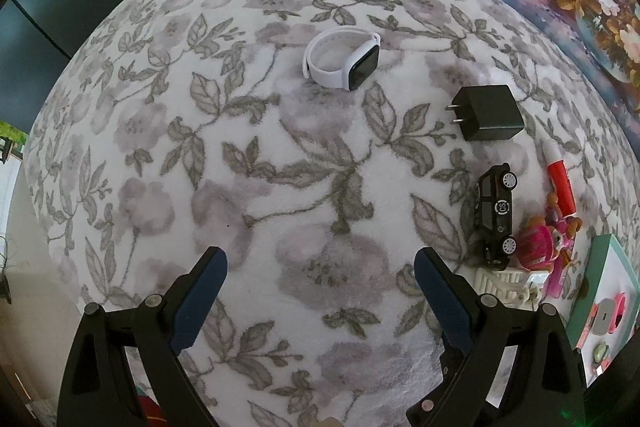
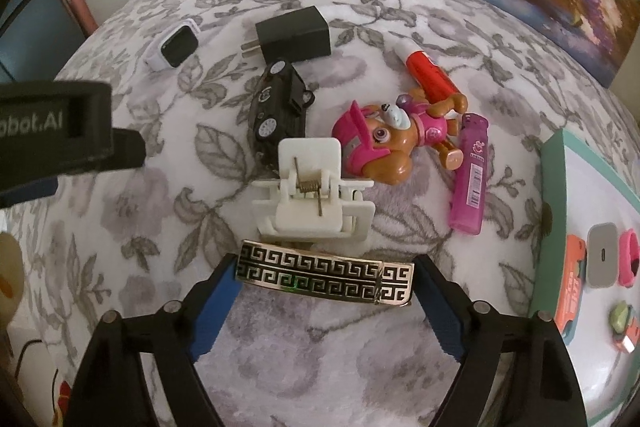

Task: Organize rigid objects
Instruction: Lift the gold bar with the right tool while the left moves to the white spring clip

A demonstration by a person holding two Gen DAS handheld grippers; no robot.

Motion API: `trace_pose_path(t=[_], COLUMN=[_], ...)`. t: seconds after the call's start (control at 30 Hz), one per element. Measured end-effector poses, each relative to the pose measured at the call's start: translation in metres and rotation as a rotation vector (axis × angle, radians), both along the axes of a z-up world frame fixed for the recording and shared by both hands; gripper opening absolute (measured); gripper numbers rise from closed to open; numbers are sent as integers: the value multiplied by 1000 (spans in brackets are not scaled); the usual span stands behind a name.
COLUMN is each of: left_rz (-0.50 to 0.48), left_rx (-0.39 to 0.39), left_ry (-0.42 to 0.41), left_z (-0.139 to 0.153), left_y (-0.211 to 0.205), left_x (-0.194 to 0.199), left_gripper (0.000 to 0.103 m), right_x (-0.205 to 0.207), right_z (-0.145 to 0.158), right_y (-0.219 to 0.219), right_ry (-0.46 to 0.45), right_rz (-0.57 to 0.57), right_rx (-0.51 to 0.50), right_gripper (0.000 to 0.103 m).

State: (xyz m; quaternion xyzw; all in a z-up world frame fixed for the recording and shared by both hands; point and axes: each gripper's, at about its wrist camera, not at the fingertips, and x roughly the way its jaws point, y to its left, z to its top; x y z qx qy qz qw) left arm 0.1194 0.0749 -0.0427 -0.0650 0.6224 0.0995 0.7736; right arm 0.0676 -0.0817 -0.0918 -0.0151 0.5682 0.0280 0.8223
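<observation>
1. Between your right gripper (image 2: pixel 324 275) fingers, spread apart, lies a gold patterned bracelet (image 2: pixel 326 277) on the floral blanket (image 2: pixel 320 347); whether the pads touch it is unclear.
2. Your left gripper (image 1: pixel 320 259) is spread wide, holding nothing.

Left wrist view: white hair clip (image 1: pixel 505 287) half hidden behind the right finger of the left tongs (image 1: pixel 320 267); pink pup figure (image 1: pixel 548 243) partly behind the black toy car (image 1: pixel 495 211). Teal box (image 1: pixel 600 291) cut by the frame edge.

Right wrist view: gold bracelet (image 2: pixel 326 277) spans the right tongs (image 2: pixel 324 281); contact with the pads unclear. Left tongs' body (image 2: pixel 56 131) blurred, cropped.
</observation>
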Motion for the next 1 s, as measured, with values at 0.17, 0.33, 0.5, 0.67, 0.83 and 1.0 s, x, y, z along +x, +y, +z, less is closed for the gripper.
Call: trace_pose_path(t=[0.17,0.33,0.5,0.67,0.83,1.0], left_rz=[-4,-10,-4,8,19,23], left_rx=[-20,-57,-96,-125,-141,-147], left_ry=[-4,-6,-14,-28,-31,-31], left_z=[4,4,6,8,8,8], left_y=[-2,-6,-5,8,13,14], left_x=[-3,-7,-5,-4,-5,-5], left_gripper=[95,95,95,95,95,95], right_x=[-8,-9,-10,-8,-6,-5], right_z=[-5,-5,-3,-2,-1,5], right_y=[-6,-17,-14,-15,-11,0], right_ry=[-29,-38,-15,35,42,31], right_rz=[58,43,-16,-131,-160,-154], right_rx=[-23,2,11,7,-16,-14], right_gripper=[103,103,103,103,94,84])
